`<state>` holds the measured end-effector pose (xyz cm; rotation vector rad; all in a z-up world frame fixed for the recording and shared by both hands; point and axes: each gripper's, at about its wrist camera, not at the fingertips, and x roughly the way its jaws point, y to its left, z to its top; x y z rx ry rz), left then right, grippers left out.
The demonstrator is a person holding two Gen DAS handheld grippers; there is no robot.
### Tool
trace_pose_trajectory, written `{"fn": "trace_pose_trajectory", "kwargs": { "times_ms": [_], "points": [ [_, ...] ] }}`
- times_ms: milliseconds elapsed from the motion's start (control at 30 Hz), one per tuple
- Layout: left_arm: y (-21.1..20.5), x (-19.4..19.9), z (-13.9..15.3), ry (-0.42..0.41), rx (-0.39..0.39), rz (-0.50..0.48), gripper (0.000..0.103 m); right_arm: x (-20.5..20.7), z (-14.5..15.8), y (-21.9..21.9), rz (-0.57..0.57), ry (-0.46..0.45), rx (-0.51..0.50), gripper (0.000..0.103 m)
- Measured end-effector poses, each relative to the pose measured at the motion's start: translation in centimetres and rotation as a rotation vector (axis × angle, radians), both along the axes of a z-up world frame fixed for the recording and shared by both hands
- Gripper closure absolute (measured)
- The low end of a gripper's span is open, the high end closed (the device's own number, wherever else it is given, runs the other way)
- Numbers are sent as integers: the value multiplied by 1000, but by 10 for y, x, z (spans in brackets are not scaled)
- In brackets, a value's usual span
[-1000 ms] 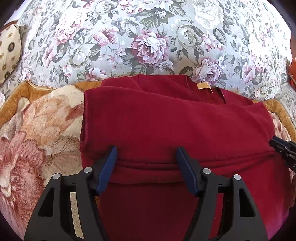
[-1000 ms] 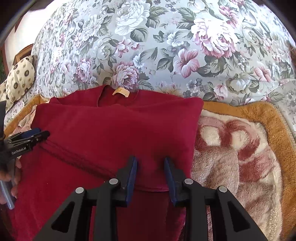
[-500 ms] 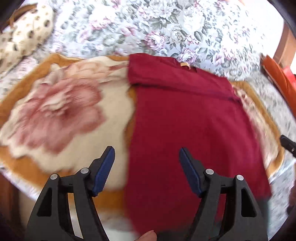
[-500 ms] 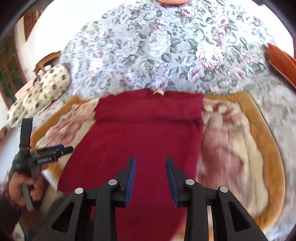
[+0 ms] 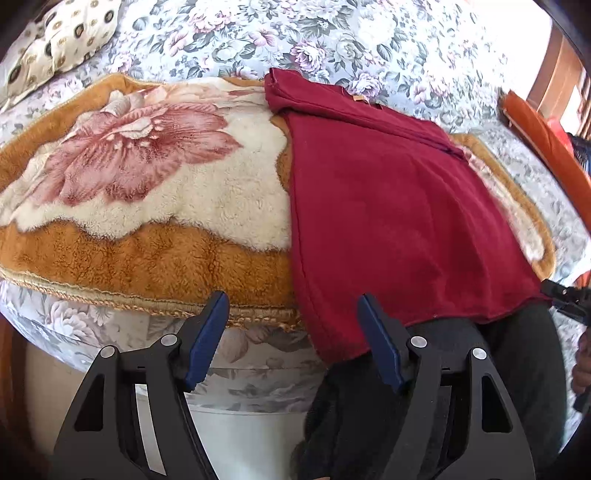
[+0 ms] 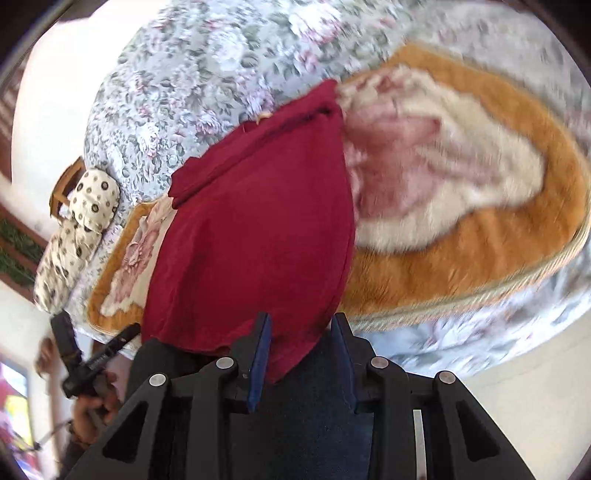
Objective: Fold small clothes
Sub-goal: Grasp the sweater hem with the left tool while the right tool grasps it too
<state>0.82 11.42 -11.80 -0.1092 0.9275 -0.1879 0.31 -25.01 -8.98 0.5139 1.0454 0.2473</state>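
A dark red top (image 5: 388,206) lies folded into a long strip on the fleece blanket (image 5: 147,258), collar tag at the far end. Its hem hangs over the bed's near edge onto a person's dark trousers (image 5: 461,369). My left gripper (image 5: 293,332) hovers open at that edge, left of the hem, holding nothing. In the right wrist view the red top (image 6: 251,229) runs away from my right gripper (image 6: 301,350). Its jaws stand narrowly apart, and the hem corner lies behind them without being pinched. The left gripper (image 6: 125,332) shows at the lower left, held in a hand.
A floral bedspread (image 5: 332,37) covers the bed beyond the blanket (image 6: 480,258). A spotted pillow (image 5: 62,33) lies at the far left, and an orange object (image 5: 539,136) sits at the right edge. White floor shows below the bed's front.
Both grippers drew back from over the red top to the bed's near edge. The left one shifted left and the right view rolled. The top now shows at full length.
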Motion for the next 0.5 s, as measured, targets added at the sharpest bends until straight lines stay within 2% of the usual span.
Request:
{"fn": "trace_pose_trajectory", "kwargs": {
  "times_ms": [100, 200, 367, 500],
  "points": [
    [7, -2, -9, 29, -72, -8, 31, -4, -6, 1, -15, -3, 10, 70],
    [10, -1, -18, 69, -110, -11, 31, -4, -8, 0, -32, 14, 46, 70],
    [21, 1, -26, 107, -228, 5, 31, 1, -11, 5, -3, -4, 75, 69],
    [18, 3, -29, 139, -313, -47, 31, 5, -21, -1, -25, 14, 114, 69]
  ]
}}
